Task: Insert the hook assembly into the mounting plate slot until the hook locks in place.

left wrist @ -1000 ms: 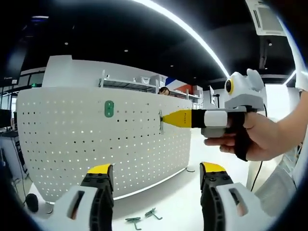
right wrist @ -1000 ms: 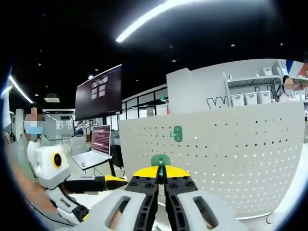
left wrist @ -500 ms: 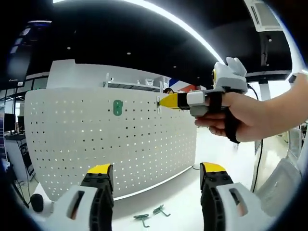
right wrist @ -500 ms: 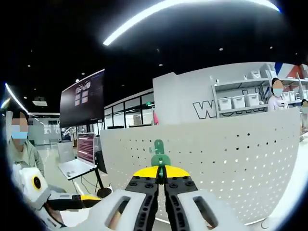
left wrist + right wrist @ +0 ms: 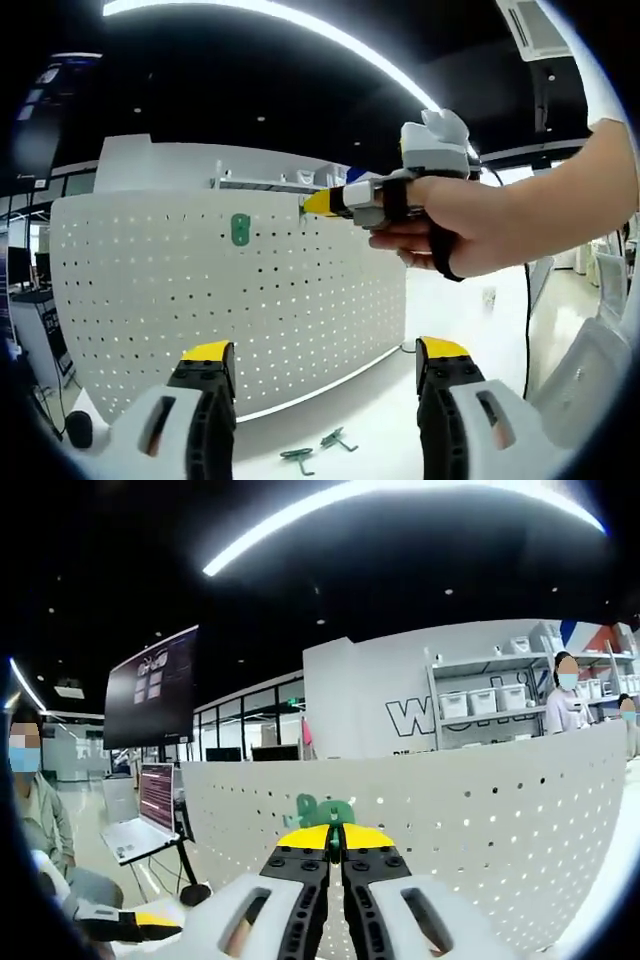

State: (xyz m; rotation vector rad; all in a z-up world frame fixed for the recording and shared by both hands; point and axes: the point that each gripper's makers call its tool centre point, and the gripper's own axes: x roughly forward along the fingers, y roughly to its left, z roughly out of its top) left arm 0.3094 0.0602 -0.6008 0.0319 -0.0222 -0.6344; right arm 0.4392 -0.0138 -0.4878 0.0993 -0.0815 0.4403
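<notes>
Closest to my left camera, my left gripper stands with its two yellow-tipped jaws wide apart and nothing between them. I judge that it waits low on purpose, so the work above remains visible to it. Below it, on the white table top, two small green metal hooks lie loose, probably spare pieces.

Further out in the left gripper view, a hand carries my right gripper high, with its yellow tip against the upper edge of the white curved perforated metal panel. A small green mounting plate sits on this panel, a little to the left of that tip. I think the gripper is raised there in order to bring the hook down into the slot from above.

In the right gripper view, the jaws of my right gripper are pressed together on a green hook assembly, which rises just above the yellow tips. The hook is in front of the top rim of the perforated panel, but whether it already touches the plate I cannot tell, because the jaws cover the place of contact. The firm clamp is needed, in my opinion, to keep the hook straight while it is pushed.

Far behind, I see a dark wall screen, an open laptop and white shelves with storage boxes.
</notes>
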